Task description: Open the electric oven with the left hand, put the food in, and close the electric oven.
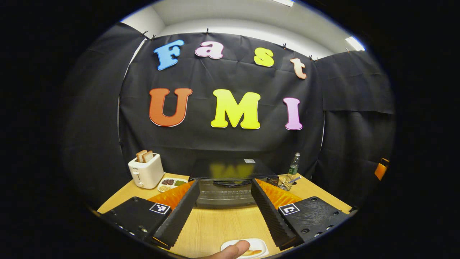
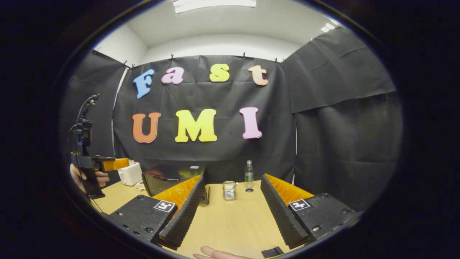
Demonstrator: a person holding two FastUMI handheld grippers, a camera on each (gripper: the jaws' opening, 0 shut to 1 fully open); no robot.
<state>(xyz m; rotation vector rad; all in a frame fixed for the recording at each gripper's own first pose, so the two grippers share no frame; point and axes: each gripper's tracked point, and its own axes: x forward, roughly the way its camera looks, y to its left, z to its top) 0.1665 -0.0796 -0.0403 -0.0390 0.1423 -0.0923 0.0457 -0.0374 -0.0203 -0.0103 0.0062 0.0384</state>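
The black electric oven (image 1: 230,172) stands at the back of the wooden table (image 1: 222,226), its glass door closed and the handle (image 1: 231,184) across the top of the door. My left gripper (image 1: 224,182) is open, its fingers framing the door from a short distance, touching nothing. A white plate with food (image 1: 257,248) lies at the table's near edge, with a person's fingertip (image 1: 235,249) on it. In the right gripper view the oven (image 2: 172,180) sits left of centre. My right gripper (image 2: 233,178) is open and empty above the table, and the left gripper (image 2: 120,163) hangs at far left in a hand (image 2: 100,177).
A white toaster (image 1: 145,171) with two bread slices stands left of the oven, beside a divided tray of grains (image 1: 172,183). Right of the oven are a wire holder (image 1: 285,181) and a plastic bottle (image 1: 294,165). A small black object (image 2: 272,251) lies near the front edge.
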